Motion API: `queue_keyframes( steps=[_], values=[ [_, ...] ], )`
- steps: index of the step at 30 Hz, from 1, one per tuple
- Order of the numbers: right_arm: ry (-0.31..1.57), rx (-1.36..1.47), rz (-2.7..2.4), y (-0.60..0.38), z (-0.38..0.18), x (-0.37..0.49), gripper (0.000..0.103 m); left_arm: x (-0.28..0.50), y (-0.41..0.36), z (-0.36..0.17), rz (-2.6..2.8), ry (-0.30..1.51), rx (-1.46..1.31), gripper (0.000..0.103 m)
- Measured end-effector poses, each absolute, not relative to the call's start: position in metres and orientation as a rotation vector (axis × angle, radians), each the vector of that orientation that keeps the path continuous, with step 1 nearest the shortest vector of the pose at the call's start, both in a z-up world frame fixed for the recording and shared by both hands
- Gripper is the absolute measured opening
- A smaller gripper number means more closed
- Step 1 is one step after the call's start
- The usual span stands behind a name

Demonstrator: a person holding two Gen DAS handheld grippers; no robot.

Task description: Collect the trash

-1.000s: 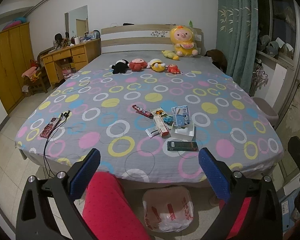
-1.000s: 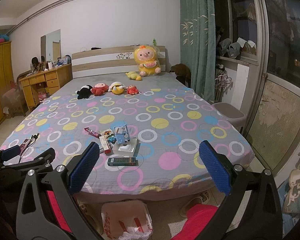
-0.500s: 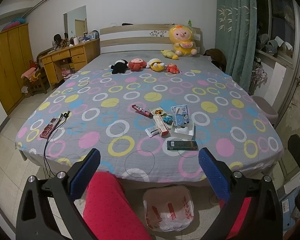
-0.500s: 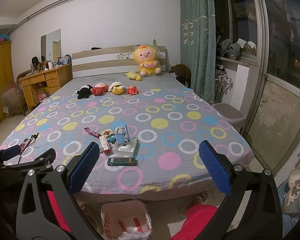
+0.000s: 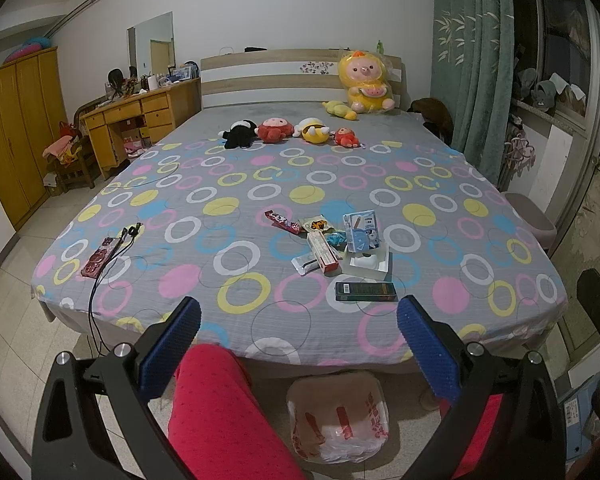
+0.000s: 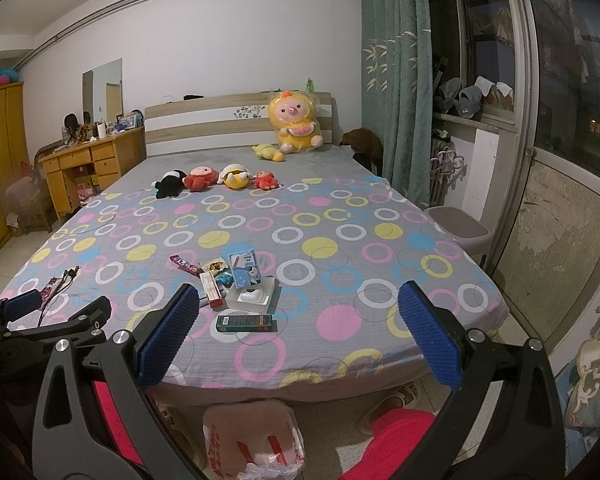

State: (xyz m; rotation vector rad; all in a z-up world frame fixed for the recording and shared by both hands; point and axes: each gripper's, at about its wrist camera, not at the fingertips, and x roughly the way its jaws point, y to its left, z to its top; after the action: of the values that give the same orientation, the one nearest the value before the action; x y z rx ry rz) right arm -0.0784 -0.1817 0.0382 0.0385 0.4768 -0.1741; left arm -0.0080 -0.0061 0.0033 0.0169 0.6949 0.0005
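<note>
Both tools hang wide apart and hold nothing: the left tool [image 5: 298,344] and the right tool [image 6: 298,330] hover short of the foot of the bed [image 5: 204,248]. Just beyond the foot edge lies a dark flat box [image 5: 365,291]. Behind the box sits a white tray [image 5: 367,261], with a blue carton [image 5: 361,230] standing at its far side. Left of the tray lie a red-and-white box [image 5: 322,251], a white wrapper [image 5: 306,263] and a red snack wrapper [image 5: 283,221]. On the floor below the foot edge stands a plastic bag [image 5: 340,420], between the person's red-clad legs [image 5: 224,412]
</note>
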Motion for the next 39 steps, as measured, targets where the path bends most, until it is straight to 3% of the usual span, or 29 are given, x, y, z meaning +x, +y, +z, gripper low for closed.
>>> queue_keyframes(
  steps=[23, 32, 39],
  values=[
    [0.508, 0.027, -0.13, -0.187, 0.041, -0.065, 0.098, 0.0, 0.0, 0.007, 0.003, 0.707, 0.012, 0.096],
    [0.56, -0.013, 0.02, -0.197, 0.024, -0.014, 0.098, 0.063, 0.021, 0.008, 0.013, 0.794, 0.046, 0.096],
    [0.578, -0.244, 0.091, -0.192, 0.01, 0.046, 0.098, 0.137, 0.063, 0.004, 0.086, 0.885, 0.017, 0.096]
  ],
)
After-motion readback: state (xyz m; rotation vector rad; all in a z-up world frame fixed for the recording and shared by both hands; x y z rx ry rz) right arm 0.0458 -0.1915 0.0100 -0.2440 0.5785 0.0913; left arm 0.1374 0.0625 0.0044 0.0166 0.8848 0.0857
